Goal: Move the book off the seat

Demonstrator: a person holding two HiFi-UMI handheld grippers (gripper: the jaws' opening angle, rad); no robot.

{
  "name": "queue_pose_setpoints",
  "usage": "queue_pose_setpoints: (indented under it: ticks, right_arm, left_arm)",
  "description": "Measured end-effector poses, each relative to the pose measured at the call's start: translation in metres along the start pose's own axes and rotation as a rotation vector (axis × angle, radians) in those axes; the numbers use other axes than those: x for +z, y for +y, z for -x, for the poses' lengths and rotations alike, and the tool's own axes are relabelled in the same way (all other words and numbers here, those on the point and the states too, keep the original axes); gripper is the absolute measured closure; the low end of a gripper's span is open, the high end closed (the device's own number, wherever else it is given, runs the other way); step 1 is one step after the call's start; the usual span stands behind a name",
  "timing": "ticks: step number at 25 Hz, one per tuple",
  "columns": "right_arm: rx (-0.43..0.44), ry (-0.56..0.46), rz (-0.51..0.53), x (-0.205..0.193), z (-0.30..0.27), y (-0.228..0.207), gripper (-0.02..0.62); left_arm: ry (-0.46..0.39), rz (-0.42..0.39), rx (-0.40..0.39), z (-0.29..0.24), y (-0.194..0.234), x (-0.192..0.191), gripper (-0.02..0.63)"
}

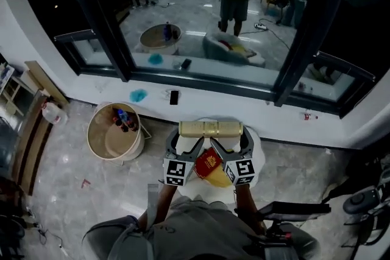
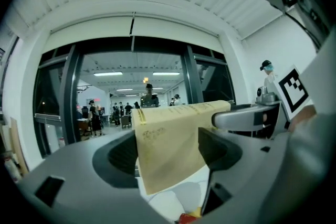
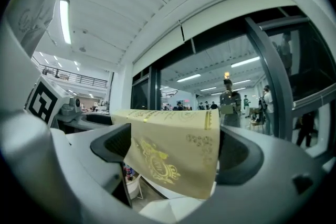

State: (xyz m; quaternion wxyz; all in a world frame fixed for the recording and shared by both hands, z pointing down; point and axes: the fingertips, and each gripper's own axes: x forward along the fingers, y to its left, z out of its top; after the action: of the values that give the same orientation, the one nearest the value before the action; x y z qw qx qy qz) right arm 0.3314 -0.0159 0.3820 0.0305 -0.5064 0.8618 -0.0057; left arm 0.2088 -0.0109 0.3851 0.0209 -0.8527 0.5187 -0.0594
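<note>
My book [image 1: 211, 128] is pale cream with gold bands and a gold crest. Under it I see a red-and-yellow packet [image 1: 210, 166] on the white seat [image 1: 257, 149]. The tub [image 1: 92, 131] is beige, the floor [image 1: 73, 192] grey marble.

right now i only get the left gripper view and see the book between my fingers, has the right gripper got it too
Observer: Yes. The right gripper has its fingers closed on the book at its other end, where the cover bears a gold crest.
Operator: anything down to my left
Observer: A round tub holding bottles stands there, beside the white seat.
Operator: and ahead
Observer: A dark phone lies on the white ledge beyond the seat.
</note>
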Motion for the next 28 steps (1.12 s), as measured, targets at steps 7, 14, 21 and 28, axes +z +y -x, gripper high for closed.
queue_pose_setpoints:
  ticks: [7, 14, 21, 28]
  right_arm:
    - [0.289, -0.027, -0.048, -0.008, -0.038, 0.079, 0.117]
    - [0.452, -0.047, -0.058, -0.001, -0.049, 0.155, 0.117]
    - [0.454, -0.027, 0.014, 0.005, -0.061, 0.196, 0.117]
    - [0.377, -0.003, 0.043, 0.01, -0.081, 0.247, 0.117]
  left_arm:
    - [0.065, 0.076, 0.288, 0.077, 0.053, -0.013, 0.252]
    - [0.047, 0.069, 0.452, 0.144, 0.091, -0.006, 0.253]
    - [-0.008, 0.13, 0.445, 0.175, 0.121, -0.013, 0.259]
    - [-0.056, 0.148, 0.372, 0.2, 0.177, -0.012, 0.267]
